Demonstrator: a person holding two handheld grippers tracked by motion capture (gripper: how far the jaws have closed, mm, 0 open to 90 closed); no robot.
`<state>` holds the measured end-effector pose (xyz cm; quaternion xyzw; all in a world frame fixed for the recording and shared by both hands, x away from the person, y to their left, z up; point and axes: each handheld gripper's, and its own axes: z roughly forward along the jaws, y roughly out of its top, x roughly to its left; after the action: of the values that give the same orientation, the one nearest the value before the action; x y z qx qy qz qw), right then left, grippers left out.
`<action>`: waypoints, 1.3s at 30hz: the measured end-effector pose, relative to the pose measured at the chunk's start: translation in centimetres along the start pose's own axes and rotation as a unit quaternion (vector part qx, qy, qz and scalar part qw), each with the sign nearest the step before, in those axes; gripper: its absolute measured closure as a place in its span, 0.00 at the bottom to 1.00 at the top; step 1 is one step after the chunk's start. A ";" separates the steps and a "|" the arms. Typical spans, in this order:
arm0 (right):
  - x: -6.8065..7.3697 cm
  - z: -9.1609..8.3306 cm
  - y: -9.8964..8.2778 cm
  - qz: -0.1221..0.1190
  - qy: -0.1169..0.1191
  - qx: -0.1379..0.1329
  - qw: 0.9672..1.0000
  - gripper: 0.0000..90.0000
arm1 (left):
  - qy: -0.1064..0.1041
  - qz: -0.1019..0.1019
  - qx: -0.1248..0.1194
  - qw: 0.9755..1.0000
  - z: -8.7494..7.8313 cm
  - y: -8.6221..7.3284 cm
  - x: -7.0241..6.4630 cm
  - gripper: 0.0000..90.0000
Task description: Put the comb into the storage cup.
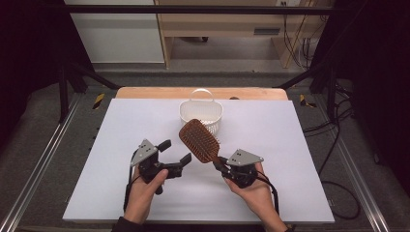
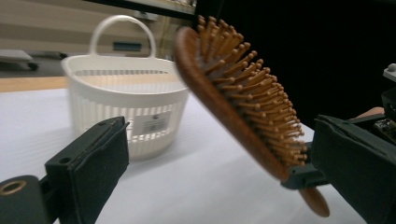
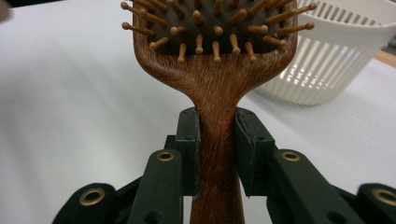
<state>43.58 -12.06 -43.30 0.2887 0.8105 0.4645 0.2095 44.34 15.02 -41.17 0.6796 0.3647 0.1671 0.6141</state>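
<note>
Right gripper (image 1: pixel 218 163) clamping raised hairbrush (image 1: pixel 199 140) handle, left gripper (image 1: pixel 175 151) agape

Brown wooden paddle hairbrush (image 1: pixel 199 140), bristles up, raised tilted above the table.

**Brush handle clamped tight**

The right gripper (image 3: pixel 217 154) pinches the wooden hairbrush (image 3: pixel 217 84) by its narrow handle, both black pads pressed against the wood. Bristles face the camera. Beyond the brush head, off to its right, sits the white slatted basket (image 3: pixel 322 70) on the pale tabletop (image 3: pixel 70 93).
</note>
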 end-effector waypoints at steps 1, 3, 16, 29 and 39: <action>0.1 0.0 0.0 0.000 0.001 -0.003 1.000 0.81 | -0.004 0.006 0.004 1.000 0.6 0.0 -0.2 0.05; 0.2 0.1 0.0 0.000 0.001 -0.010 1.000 0.81 | -0.013 -0.005 0.006 1.000 1.8 -0.2 -0.6 0.06; 1.2 0.1 0.0 -0.006 -0.014 -0.048 0.999 0.81 | -0.030 -0.058 -0.041 0.997 1.7 1.9 -0.5 0.13; 1.5 -0.4 -0.1 -0.006 -0.007 -0.067 0.998 0.81 | -0.055 -0.110 -0.061 0.991 1.5 3.4 -0.3 0.33; 1.4 -0.4 -0.3 0.005 -0.009 -0.078 0.997 0.81 | -0.056 -0.112 -0.054 0.991 1.8 3.9 -0.1 0.43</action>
<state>42.21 -11.47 -43.49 0.2798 0.7686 0.5244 0.2367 46.59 13.77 -37.72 0.6090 0.3941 0.0789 0.6838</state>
